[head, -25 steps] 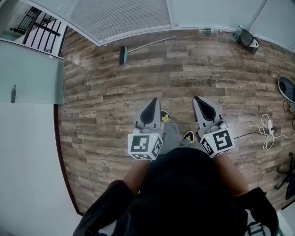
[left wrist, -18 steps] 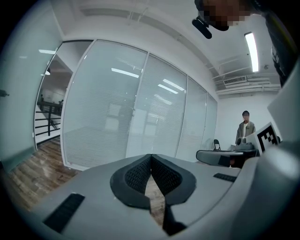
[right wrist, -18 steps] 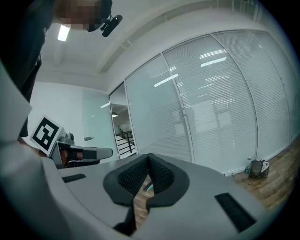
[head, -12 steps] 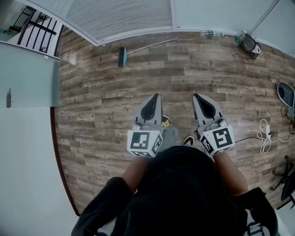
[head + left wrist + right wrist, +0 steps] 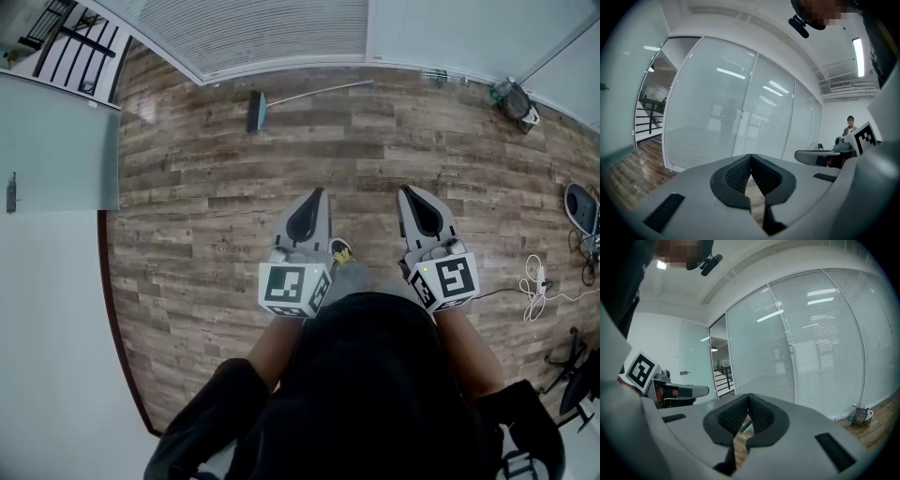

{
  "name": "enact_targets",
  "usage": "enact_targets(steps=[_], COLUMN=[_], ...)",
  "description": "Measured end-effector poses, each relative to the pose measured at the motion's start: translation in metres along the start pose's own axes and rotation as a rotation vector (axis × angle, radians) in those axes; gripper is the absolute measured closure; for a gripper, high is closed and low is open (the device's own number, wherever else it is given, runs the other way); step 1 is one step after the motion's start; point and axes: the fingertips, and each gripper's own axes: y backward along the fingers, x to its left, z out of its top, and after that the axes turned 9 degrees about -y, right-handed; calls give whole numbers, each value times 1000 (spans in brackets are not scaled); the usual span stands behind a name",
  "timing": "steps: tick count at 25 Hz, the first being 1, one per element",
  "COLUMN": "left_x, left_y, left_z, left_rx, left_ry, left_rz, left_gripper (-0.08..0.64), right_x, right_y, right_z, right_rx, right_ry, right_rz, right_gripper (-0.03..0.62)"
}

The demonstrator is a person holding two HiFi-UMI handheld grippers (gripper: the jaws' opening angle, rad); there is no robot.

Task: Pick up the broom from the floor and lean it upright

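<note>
Scene: a person stands on a wood-plank floor [image 5: 187, 234], a tool in each hand, facing a glass wall [image 5: 272, 33] hung with lowered blinds.

Broom: the broom [image 5: 309, 94] lies flat on the floor close to the foot of the glass wall. It is ahead of both tools and well apart from them, untouched. Its teal head is at the left, and the handle runs off to the right.

Left hand: the left hand-held gripper [image 5: 317, 193] is held out at waist level and points toward the wall. Its jaws are closed on each other (the ribbed pads meet at the tip), with nothing between them.

Right hand: the right hand-held gripper [image 5: 405, 190] is alongside and points the same way. Its jaws are likewise closed and empty.

Since a second ago: both pairs of jaws have stayed closed, and the two tools sit in much the same spot in the head view. The broom now looks slightly longer there, with its handle end further right. The dark bag [image 5: 514, 98] by the wall has slid lower and to the right. Two shoes showed between the tools before; now only one shoe [image 5: 340, 251] does.

Also in frame: a white cable [image 5: 536, 281] lies coiled on the floor at the right.
</note>
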Motion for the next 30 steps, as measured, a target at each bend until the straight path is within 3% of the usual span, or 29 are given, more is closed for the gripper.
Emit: enact_targets(steps=[7,13,30], left_x=[37,41,17], left_y=[-11,-25,-141], left_z=[0,-3,40], left_rx=[5,22,32], left_ry=[8,22,-39], left_rz=[14,5,-20], left_gripper=[538,538,538], right_x=[5,-7,-116], right_y=[-34,-46,-94], right_z=[-4,-2,44], right_rx=[17,21,-27], right_ry=[-3,1,-14], right_rz=[-9,-17,-16], right_gripper=[574,575,574])
